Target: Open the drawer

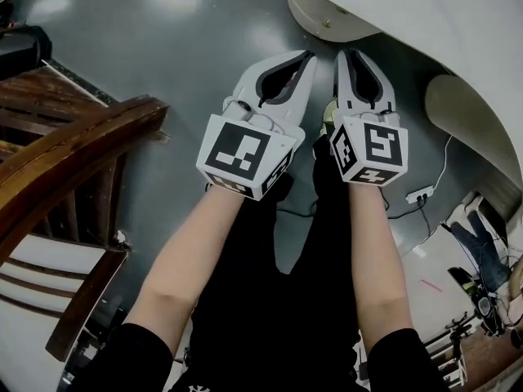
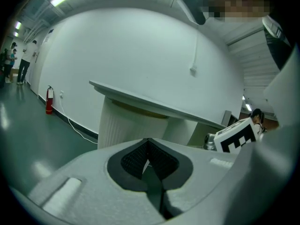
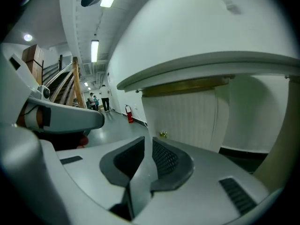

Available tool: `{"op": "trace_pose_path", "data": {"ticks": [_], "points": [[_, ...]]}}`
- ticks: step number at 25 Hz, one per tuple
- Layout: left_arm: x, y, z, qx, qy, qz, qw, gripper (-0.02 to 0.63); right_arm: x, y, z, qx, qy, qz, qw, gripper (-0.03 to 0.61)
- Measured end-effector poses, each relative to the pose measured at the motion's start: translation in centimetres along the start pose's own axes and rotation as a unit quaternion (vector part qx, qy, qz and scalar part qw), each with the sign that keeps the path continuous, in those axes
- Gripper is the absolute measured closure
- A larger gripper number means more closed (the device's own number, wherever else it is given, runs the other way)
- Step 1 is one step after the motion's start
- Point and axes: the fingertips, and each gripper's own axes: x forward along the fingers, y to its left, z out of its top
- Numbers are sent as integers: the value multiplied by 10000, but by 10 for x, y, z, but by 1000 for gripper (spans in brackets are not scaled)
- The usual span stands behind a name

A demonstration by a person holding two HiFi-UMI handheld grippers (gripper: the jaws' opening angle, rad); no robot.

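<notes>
Drawer front [image 1: 315,13], cream and curved, sits at 12 o'clock in the head view, tucked under the overhanging white tabletop [image 1: 425,23], with a small brass knob [image 1: 327,24] on it. In the right gripper view the same knob lies just past the jaw tips, at 12 o'clock.

The right gripper [image 1: 347,54] points toward it from 6 o'clock, near but not touching, with its jaws pressed together on nothing. The left gripper [image 1: 308,54] hangs just beside it at 9 o'clock, jaws likewise together and empty. Between the tips and the drawer lies grey floor [image 1: 188,47].

A dark wooden chair [image 1: 78,149] fills 9 o'clock, well apart. A white power strip [image 1: 419,193] with its cable lies on the floor at 4 o'clock. In the left gripper view, a red fire extinguisher [image 2: 48,100] stands by the wall at 9 o'clock.
</notes>
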Motion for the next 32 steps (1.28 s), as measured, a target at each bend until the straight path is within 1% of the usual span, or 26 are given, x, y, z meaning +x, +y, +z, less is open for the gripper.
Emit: {"op": "trace_pose_path", "data": {"ticks": [4, 9, 13, 22, 25, 32], "points": [[24, 14, -11, -19, -39, -51, 10000, 607, 30, -11, -11, -258, -19, -6, 9997, 520], [49, 33, -7, -31, -201, -31, 9998, 607, 59, -26, -9, -350, -76, -84, 9993, 505], [61, 41, -9, -34, -215, -3, 9998, 607, 76, -37, -14, -476, -6, -199, 9987, 491], [65, 53, -16, -148, -160, 82, 9997, 607, 101, -50, -17, -820, 145, -320, 9960, 489], [63, 55, -17, -178, -158, 94, 9997, 607, 99, -50, -17, -952, 135, -333, 9948, 504], [61, 55, -15, -233, -134, 135, 9995, 607, 96, -53, -14, -871, 149, -315, 9956, 512]]}}
